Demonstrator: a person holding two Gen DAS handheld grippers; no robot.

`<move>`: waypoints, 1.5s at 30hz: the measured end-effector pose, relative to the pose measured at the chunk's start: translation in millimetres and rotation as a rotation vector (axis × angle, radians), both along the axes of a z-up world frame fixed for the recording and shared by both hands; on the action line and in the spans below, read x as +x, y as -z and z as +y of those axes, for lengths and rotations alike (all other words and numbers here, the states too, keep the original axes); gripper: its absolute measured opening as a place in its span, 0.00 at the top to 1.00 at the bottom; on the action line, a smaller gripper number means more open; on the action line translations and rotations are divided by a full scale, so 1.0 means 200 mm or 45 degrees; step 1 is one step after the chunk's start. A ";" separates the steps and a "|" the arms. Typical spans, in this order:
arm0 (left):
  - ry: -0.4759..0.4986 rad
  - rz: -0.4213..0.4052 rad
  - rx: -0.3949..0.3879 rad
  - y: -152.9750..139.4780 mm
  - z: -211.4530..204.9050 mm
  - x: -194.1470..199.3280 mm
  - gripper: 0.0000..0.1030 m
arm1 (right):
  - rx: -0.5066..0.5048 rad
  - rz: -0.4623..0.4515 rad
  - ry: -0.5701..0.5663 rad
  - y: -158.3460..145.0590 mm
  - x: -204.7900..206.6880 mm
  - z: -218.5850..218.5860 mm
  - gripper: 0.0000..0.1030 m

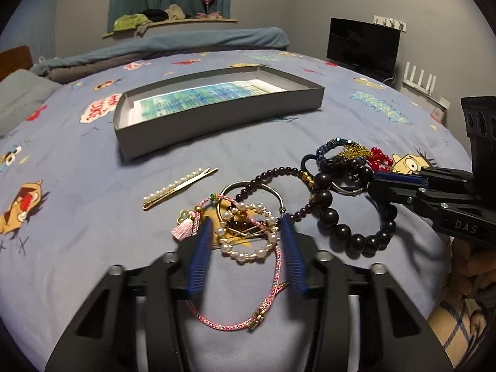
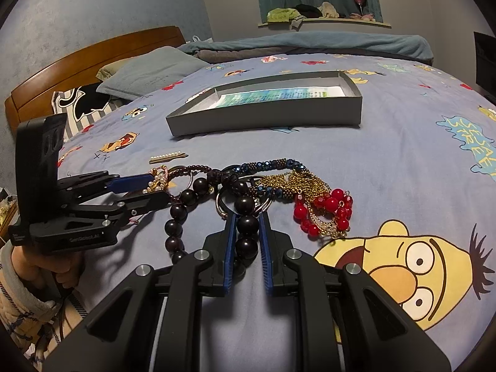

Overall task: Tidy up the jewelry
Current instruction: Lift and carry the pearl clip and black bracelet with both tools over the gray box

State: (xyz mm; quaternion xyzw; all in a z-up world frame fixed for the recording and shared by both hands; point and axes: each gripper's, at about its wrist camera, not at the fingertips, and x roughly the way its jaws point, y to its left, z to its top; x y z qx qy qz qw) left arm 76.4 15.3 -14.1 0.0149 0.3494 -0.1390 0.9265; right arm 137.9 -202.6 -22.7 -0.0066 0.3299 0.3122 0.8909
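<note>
A pile of jewelry lies on the blue cartoon bedsheet. My left gripper is open, its fingers on either side of a pearl bracelet and a pink cord bracelet. My right gripper has its blue pads against a black bead bracelet, closed on it. The same bracelet shows in the left wrist view. A silver bangle, dark purple beads, a red bead piece, a gold chain and a blue beaded piece lie tangled nearby. A pearl hairpin lies apart.
A shallow grey box with a printed paper inside sits farther back on the bed; it also shows in the right wrist view. Pillows and a wooden headboard are at the left. A black monitor stands at the right.
</note>
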 end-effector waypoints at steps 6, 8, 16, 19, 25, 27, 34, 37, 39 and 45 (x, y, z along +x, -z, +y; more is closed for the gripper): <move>0.008 -0.044 -0.036 -0.05 0.01 -0.05 0.60 | 0.035 -0.039 -0.008 -0.04 -0.04 -0.01 0.86; 0.009 -0.068 -0.046 -0.09 0.01 -0.06 0.60 | 0.044 -0.063 -0.020 -0.08 -0.06 0.00 0.86; 0.000 -0.131 -0.049 -0.25 0.03 -0.04 0.60 | 0.078 -0.185 -0.072 -0.29 -0.06 0.03 0.86; -0.014 -0.132 -0.034 -0.28 0.04 0.00 0.60 | 0.072 -0.224 -0.084 -0.36 -0.03 0.05 0.86; -0.042 -0.139 -0.020 -0.34 0.08 0.12 0.60 | 0.067 -0.284 -0.088 -0.49 0.07 0.09 0.86; -0.051 -0.140 -0.022 -0.36 0.10 0.17 0.60 | 0.075 -0.300 -0.086 -0.53 0.11 0.09 0.86; -0.087 -0.140 -0.009 -0.38 0.14 0.35 0.60 | 0.081 -0.341 -0.078 -0.65 0.32 0.15 0.86; -0.111 -0.138 -0.006 -0.39 0.16 0.43 0.60 | 0.068 -0.348 -0.074 -0.69 0.43 0.19 0.86; -0.124 -0.137 -0.005 -0.39 0.18 0.49 0.60 | 0.049 -0.345 -0.079 -0.69 0.49 0.23 0.86; -0.153 -0.085 -0.018 -0.32 0.21 0.68 0.60 | 0.011 -0.258 -0.098 -0.60 0.69 0.33 0.86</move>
